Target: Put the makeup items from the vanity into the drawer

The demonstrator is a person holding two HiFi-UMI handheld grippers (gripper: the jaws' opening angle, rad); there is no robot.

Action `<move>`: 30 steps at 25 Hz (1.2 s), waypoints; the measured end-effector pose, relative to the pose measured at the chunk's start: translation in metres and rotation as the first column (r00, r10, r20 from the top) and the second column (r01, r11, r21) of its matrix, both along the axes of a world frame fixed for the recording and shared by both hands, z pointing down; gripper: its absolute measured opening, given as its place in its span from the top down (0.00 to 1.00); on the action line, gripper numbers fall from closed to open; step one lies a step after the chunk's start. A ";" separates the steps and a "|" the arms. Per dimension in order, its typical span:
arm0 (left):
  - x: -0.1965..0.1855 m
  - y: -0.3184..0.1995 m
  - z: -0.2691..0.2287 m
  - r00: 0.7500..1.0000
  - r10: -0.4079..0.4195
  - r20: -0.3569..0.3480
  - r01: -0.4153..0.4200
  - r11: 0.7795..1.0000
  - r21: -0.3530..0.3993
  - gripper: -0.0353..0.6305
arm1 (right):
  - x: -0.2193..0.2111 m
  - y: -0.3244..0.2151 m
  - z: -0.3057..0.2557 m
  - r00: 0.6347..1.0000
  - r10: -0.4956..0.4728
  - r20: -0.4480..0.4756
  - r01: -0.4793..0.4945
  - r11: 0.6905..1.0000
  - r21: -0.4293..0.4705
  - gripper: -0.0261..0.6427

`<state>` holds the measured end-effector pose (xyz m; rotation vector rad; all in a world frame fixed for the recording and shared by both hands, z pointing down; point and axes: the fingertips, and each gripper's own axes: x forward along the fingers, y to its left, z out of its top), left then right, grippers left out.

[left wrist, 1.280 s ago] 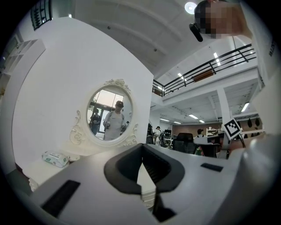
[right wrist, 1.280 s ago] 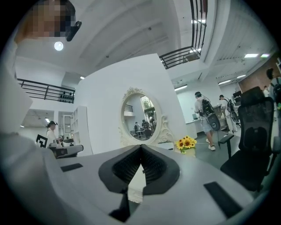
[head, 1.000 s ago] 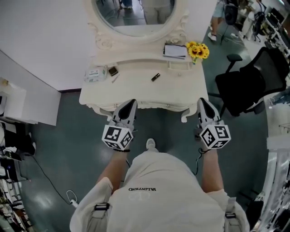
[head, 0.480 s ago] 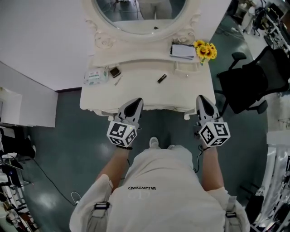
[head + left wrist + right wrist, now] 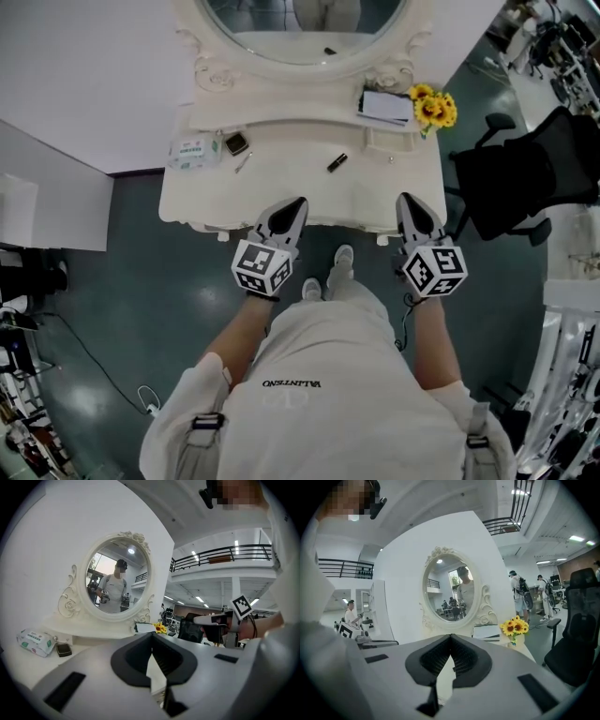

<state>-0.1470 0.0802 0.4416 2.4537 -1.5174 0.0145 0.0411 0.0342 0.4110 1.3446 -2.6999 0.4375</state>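
On the cream vanity (image 5: pixel 281 197) lie a green-and-white packet (image 5: pixel 192 150), a small dark compact (image 5: pixel 235 143), a thin stick (image 5: pixel 242 164) and a dark lipstick tube (image 5: pixel 337 162). My left gripper (image 5: pixel 292 208) hovers at the vanity's front edge, its jaws shut with nothing between them. My right gripper (image 5: pixel 408 202) hangs level with it further right, also shut and empty. The left gripper view shows the packet (image 5: pixel 35 641) and the compact (image 5: pixel 63 649) beyond the closed left gripper (image 5: pixel 151 637). The right gripper (image 5: pixel 451 637) points at the oval mirror (image 5: pixel 452 592). The drawer front is hidden under the tabletop.
A white notebook (image 5: pixel 386 106) and a bunch of sunflowers (image 5: pixel 434 106) stand at the vanity's back right. A black office chair (image 5: pixel 525 178) is right of the vanity, a grey cabinet (image 5: pixel 47 206) left of it. The person's feet (image 5: pixel 342 262) are just below the front edge.
The person has stepped closer, so the vanity sits lower and more central in the head view. Both grippers have drawn inward toward its front edge and stayed shut.
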 end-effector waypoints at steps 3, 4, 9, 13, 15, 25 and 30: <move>0.008 -0.012 0.000 1.000 0.011 0.010 -0.011 1.000 -0.005 0.95 | -0.005 -0.014 0.006 1.000 -0.020 0.007 0.020 1.000 -0.010 0.95; 0.011 -0.016 0.001 1.000 0.015 0.015 -0.015 1.000 -0.008 0.95 | -0.006 -0.019 0.008 1.000 -0.028 0.009 0.029 0.999 -0.018 0.95; 0.023 -0.044 0.010 0.999 0.015 0.033 -0.013 0.999 -0.050 0.95 | -0.011 -0.045 0.024 0.998 -0.066 0.024 0.067 0.996 -0.067 0.95; 0.031 -0.072 0.022 0.999 -0.002 0.040 0.006 0.995 -0.096 0.95 | -0.016 -0.067 0.035 0.994 -0.109 0.032 0.112 0.989 -0.101 0.95; 0.036 -0.086 0.027 0.999 -0.010 0.042 0.015 0.994 -0.111 0.95 | -0.016 -0.080 0.040 0.991 -0.129 0.032 0.132 0.985 -0.113 0.95; 0.060 -0.144 0.048 0.993 -0.061 0.102 0.077 0.984 -0.160 0.95 | -0.022 -0.129 0.068 0.964 -0.256 0.068 0.264 0.950 -0.169 0.95; 0.064 -0.162 0.055 0.990 -0.080 0.121 0.100 0.980 -0.172 0.95 | -0.031 -0.140 0.081 0.949 -0.304 0.081 0.315 0.930 -0.192 0.95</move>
